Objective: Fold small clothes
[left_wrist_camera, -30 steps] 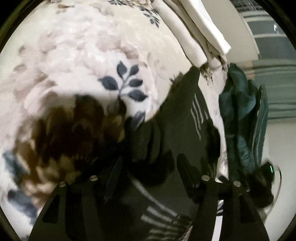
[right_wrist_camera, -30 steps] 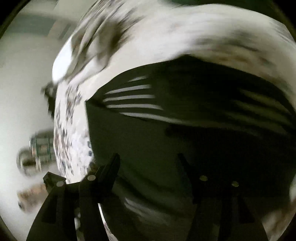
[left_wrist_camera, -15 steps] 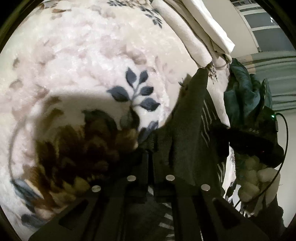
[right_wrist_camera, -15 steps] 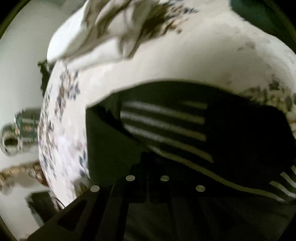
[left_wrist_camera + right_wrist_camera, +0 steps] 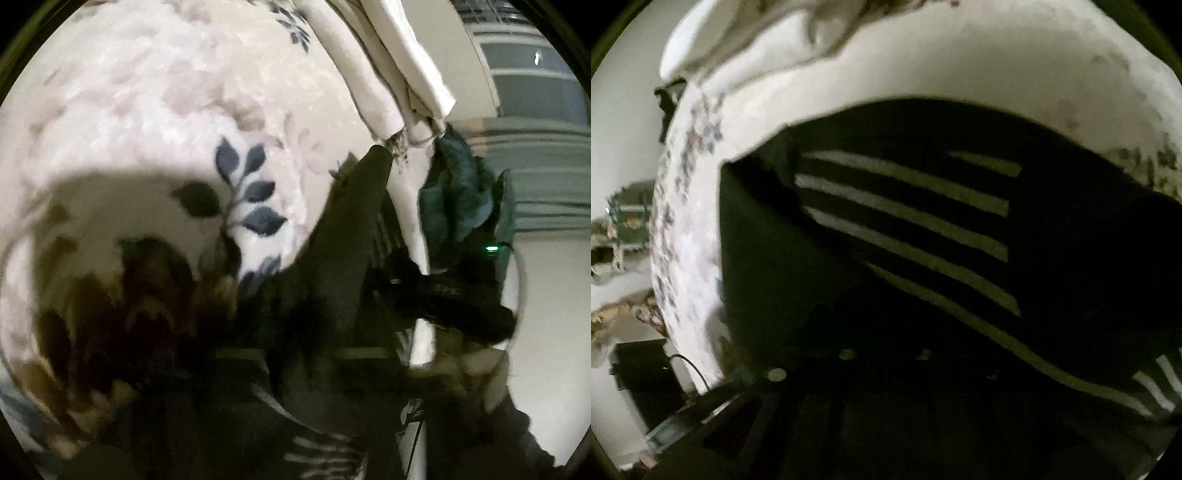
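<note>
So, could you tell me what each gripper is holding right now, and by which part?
Both are shut on the dark striped garment lying on the floral blanket, each pinching its near edge; the exact spots are too dark to tell.

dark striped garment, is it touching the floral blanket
Touching: the right wrist view shows the dark striped garment lying flat on the floral blanket, no gap at its edge.

My dark garment (image 5: 923, 229) carries pale stripes; the bed's blanket (image 5: 147, 110) is cream with navy leaves; at two o'clock, teal cloth (image 5: 458, 195); white folded linen (image 5: 388, 74).
</note>
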`<state>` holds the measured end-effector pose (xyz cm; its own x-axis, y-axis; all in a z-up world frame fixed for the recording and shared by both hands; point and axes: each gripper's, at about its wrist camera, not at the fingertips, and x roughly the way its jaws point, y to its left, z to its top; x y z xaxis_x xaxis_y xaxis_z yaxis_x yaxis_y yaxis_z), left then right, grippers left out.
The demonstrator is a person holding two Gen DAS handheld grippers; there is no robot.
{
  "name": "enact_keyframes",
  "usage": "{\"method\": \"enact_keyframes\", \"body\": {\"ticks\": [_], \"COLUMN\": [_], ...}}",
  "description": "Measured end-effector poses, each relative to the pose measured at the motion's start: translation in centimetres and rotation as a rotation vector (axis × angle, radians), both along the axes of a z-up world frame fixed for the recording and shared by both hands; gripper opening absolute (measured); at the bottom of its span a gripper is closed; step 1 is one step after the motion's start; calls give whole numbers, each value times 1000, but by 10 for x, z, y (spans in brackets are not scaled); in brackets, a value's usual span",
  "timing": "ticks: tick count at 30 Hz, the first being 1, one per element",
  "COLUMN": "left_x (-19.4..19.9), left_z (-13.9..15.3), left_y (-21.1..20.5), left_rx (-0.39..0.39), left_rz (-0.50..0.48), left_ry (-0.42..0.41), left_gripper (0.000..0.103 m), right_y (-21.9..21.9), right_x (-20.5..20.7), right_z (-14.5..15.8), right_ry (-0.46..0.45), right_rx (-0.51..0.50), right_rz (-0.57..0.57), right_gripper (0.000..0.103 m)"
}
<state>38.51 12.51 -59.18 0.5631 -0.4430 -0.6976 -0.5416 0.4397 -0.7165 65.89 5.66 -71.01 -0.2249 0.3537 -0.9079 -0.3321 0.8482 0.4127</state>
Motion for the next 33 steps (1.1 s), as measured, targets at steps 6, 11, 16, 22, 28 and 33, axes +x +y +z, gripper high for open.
{"method": "enact_keyframes", "body": {"ticks": [6, 11, 16, 22, 28, 33], "left_x": [4, -5, 1, 1, 8, 18], "left_z": [10, 4, 20, 82, 84, 55], "left_y": [2, 9, 9, -13, -75, -149], "left_rx": [87, 77, 142, 329, 242, 161], "left_rz": [-12, -2, -77, -211, -251, -282], "left_ry": [5, 14, 67, -37, -41, 48], "left_gripper": [1, 1, 3, 76, 76, 76], "right_y": [-30, -36, -59, -167, -272, -311], "right_x": [15, 33, 28, -21, -64, -69], "right_z": [40, 31, 30, 100, 121, 98], "right_ry": [-134, -85, 22, -32, -104, -116], "right_rx": [6, -22, 62, 112, -92, -145], "right_rz": [-128, -160, -273, -439, -412, -390], "right_gripper": [2, 3, 43, 65, 67, 67]}}
